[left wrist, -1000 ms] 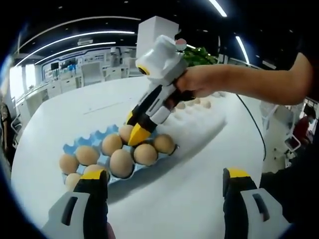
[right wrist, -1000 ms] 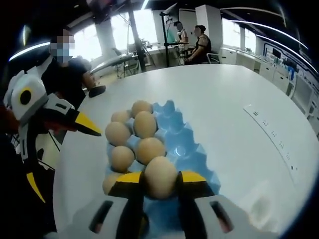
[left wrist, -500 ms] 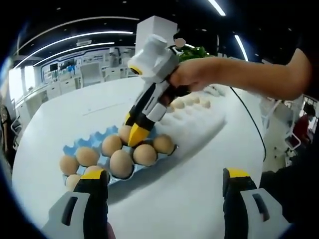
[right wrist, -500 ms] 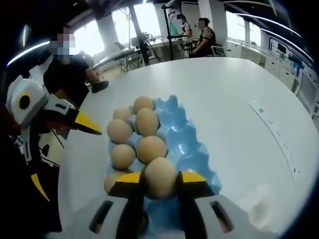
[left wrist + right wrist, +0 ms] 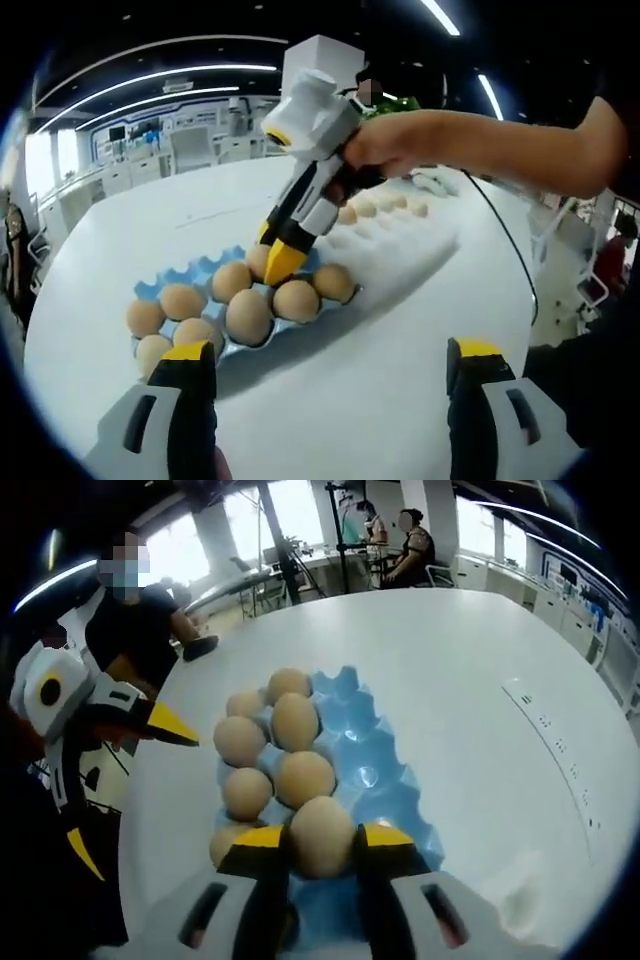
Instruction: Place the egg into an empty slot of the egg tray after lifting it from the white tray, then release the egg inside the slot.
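1. Egg (image 5: 322, 837): pinched between the yellow tips of the right gripper (image 5: 320, 842), over the near end of the blue egg tray (image 5: 380, 780).
2. Egg tray: seven other eggs seated, at 11 o'clock from the held egg.
3. White tray (image 5: 400, 235): on the table (image 5: 380, 350), at 2 o'clock from the egg tray.
4. Left gripper (image 5: 330, 385): jaws wide apart, holding nothing.

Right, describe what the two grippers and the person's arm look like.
Both grippers match. The right gripper has a white boxy body, a yellow ring on its top block, black mid-section and yellow-tipped black jaws. The left gripper shows grey jaw bases with dark slots, black jaws and yellow tips. The arm wears a black short sleeve; a thin black cable trails across the table behind it.
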A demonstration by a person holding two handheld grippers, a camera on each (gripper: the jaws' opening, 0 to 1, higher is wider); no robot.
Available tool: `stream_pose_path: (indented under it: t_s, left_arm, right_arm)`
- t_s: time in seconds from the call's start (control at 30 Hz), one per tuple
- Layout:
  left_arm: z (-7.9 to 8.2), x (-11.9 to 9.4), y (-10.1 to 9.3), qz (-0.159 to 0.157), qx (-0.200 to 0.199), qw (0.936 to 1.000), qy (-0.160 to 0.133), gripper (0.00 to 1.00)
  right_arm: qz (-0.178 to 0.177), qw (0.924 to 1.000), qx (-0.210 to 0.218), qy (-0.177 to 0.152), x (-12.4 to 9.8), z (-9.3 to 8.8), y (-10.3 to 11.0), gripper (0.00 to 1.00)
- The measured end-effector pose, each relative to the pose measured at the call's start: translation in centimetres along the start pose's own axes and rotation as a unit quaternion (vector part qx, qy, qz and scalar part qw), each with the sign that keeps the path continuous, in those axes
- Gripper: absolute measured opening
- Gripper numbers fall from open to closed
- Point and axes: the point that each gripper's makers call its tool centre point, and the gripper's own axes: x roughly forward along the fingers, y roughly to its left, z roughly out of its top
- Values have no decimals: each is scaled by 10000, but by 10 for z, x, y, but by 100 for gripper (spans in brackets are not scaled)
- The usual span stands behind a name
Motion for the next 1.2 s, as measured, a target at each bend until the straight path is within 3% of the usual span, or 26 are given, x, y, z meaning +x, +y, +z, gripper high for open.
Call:
stream_pose_path:
  t_s: [0.27,0.67,1.03,1.2]
  left_arm:
    - [-2,0,-3,-22,-22,10000,-23,97]
    - [-5,-6,0,58,-59,10000,-14,97]
    - [-7,-6,-1,66,-75,9999,-16,97]
    - [-5,-7,-1,78,-96,9999,-61,97]
  right_arm:
    - [-65,9999,104,82,-2,-1,4,28]
    - [152,9998,-31,123,-6,-3,10,28]
    - [100,9998,-128,144,-12,-5,9,28]
    - [-99,9996,-88,-240,-28,4,-2,28]
